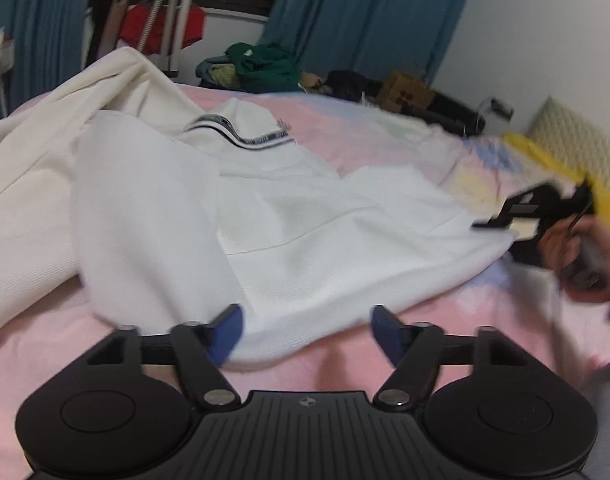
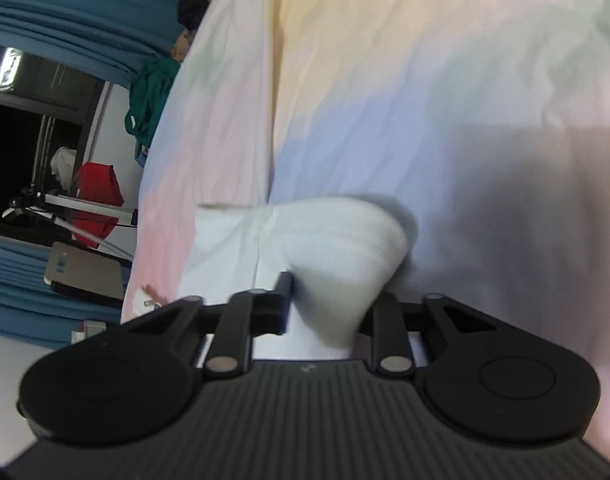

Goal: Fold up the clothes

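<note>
Two hand-held grippers are in view. Left hand-held gripper (image 1: 307, 334) hovers with its blue-padded fingers (image 1: 227, 334) spread wide, empty, just short of the hem of the white shirt (image 1: 289, 224), which lies partly folded on the pink bed (image 1: 65, 332). Right hand-held gripper (image 2: 329, 304), blurred, is clamped on a bunched fold of the same shirt's fabric above the pastel bedsheet (image 2: 425, 80).
</note>
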